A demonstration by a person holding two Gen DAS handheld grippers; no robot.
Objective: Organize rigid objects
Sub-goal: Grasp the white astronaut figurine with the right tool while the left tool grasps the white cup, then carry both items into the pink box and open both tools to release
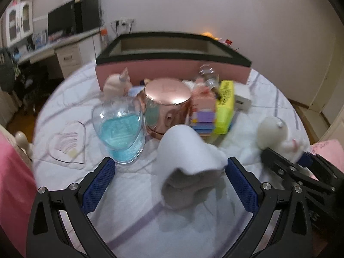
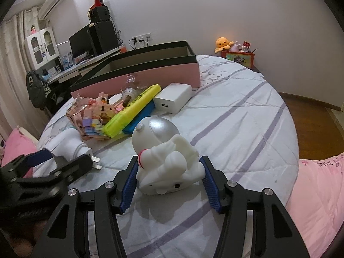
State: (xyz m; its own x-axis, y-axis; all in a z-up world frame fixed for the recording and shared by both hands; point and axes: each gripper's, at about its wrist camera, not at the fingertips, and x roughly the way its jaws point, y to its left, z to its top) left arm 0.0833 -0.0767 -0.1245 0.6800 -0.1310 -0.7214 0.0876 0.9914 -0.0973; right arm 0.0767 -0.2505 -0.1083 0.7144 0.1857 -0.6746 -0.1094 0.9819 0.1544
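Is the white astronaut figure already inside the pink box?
No, the astronaut figure sits on the striped bedsheet between the right gripper's fingers, apart from the pink box.

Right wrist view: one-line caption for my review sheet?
Right claw closed on a white astronaut figure on the striped bedsheet, with the pink storage box behind.

We note, well beyond the fingers [image 2: 129, 185] and to their left, a desk [image 2: 71, 73] bearing a black monitor [image 2: 80, 42] and speaker [image 2: 105, 35] — a white cabinet [image 2: 42, 47] further left. Beyond, to the right: an orange plush octopus [image 2: 223, 44]. Striped bedsheet [image 2: 247, 111] beneath them — pink quilt [image 2: 318, 193] just right.
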